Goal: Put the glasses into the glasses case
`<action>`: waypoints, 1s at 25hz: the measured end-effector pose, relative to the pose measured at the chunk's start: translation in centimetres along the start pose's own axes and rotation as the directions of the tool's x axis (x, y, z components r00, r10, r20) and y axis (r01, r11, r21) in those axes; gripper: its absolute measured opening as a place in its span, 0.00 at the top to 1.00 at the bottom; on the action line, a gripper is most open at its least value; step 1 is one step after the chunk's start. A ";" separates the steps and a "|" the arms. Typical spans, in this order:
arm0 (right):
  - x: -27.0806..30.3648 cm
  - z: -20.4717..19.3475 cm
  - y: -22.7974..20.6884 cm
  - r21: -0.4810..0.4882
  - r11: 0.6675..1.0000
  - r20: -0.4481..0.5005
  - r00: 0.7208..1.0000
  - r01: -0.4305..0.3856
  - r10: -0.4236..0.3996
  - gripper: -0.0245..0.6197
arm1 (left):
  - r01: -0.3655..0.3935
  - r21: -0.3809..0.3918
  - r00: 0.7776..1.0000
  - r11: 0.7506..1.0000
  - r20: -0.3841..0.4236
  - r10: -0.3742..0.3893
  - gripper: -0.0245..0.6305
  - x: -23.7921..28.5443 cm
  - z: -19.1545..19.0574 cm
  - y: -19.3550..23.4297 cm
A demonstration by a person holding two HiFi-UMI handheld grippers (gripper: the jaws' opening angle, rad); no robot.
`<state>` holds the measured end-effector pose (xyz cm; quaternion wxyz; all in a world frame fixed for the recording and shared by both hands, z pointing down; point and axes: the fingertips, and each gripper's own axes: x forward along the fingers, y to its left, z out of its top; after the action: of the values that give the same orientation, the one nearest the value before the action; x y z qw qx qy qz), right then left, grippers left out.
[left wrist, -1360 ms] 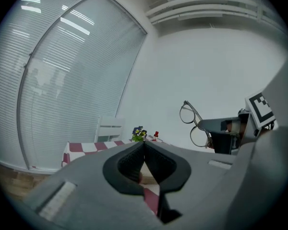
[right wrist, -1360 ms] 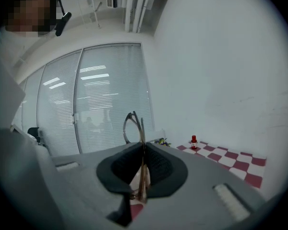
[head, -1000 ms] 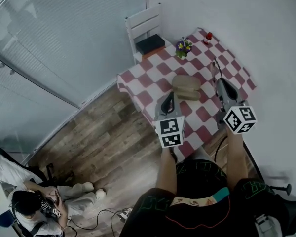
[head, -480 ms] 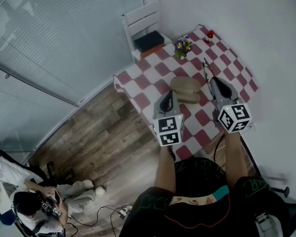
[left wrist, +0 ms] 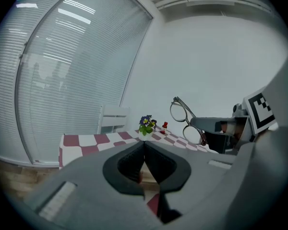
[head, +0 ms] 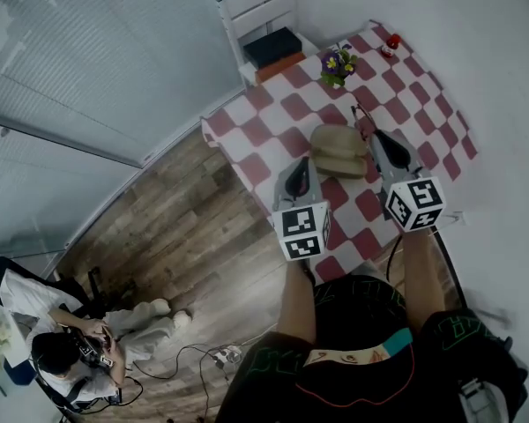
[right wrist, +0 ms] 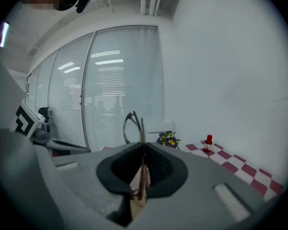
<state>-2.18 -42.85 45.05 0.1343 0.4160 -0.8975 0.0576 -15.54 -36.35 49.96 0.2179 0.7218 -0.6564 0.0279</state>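
Right claw (right wrist: 143, 150) clamps one glasses (right wrist: 132, 127).

Soft, even daylight pours through the window blinds (head: 115, 51), and pale streaks of reflected light sit on the glass in both gripper views. The white wall (head: 494, 25) glows and no hard shadows fall on the bench (head: 264, 135). Fisheye bends every edge, and a dark vignette rings the gripper views. The left tool (left wrist: 144, 143) and right tool (right wrist: 143, 146) loom close, dim and blurred.

- The grey right gripper (right wrist: 143, 150) pinches thin-framed glasses (right wrist: 133, 127), their lenses upright above its closed jaws.
- A small red bottle (right wrist: 209, 141) stands on the red-and-white checked tabletop (right wrist: 245, 169).
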 end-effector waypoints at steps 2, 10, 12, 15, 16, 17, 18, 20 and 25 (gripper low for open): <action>0.6 -0.6 0.1 -0.009 1.000 -0.019 1.000 -0.013 0.013 0.93 | -0.008 -0.001 1.000 1.000 -0.014 0.008 0.95 0.3 -0.4 0.1; 2.4 -4.0 0.7 -0.056 0.995 -0.109 0.991 -0.080 0.074 0.93 | -0.032 -0.010 0.997 0.999 -0.069 0.031 0.95 1.6 -2.3 0.7; 2.9 -4.8 0.9 -0.073 0.992 -0.136 0.986 -0.106 0.095 0.93 | -0.039 -0.011 0.996 0.999 -0.079 0.038 0.95 2.0 -2.6 1.0; 3.7 -6.2 1.3 -0.109 0.982 -0.183 0.974 -0.153 0.131 0.93 | -0.047 -0.023 0.994 0.999 -0.095 0.045 0.95 2.5 -3.1 1.2; 3.8 -6.7 1.4 -0.120 0.979 -0.199 0.970 -0.167 0.141 0.93 | -0.051 -0.027 0.994 0.998 -0.103 0.048 0.95 2.6 -3.4 1.3; 4.0 -7.2 1.5 -0.130 0.975 -0.213 0.965 -0.180 0.150 0.93 | -0.054 -0.029 0.993 0.998 -0.110 0.051 0.95 2.7 -3.6 1.4; 4.1 -7.6 1.7 -0.141 0.971 -0.226 0.961 -0.195 0.160 0.93 | -0.058 -0.030 0.992 0.998 -0.116 0.054 0.95 2.8 -3.8 1.5; 4.4 -8.3 2.1 -0.165 0.960 -0.251 0.951 -0.226 0.181 0.93 | -0.065 -0.031 0.990 0.997 -0.124 0.061 0.95 2.9 -4.1 1.8; 4.8 -10.1 3.4 -0.214 0.921 -0.337 0.910 -0.326 0.243 0.93 | -0.075 -0.030 0.988 0.997 -0.140 0.070 0.95 3.2 -4.6 2.1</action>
<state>-5.77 -42.02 56.14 0.3154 0.2439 -0.9169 0.0191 -16.04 -37.80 55.72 0.2745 0.6899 -0.6657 0.0741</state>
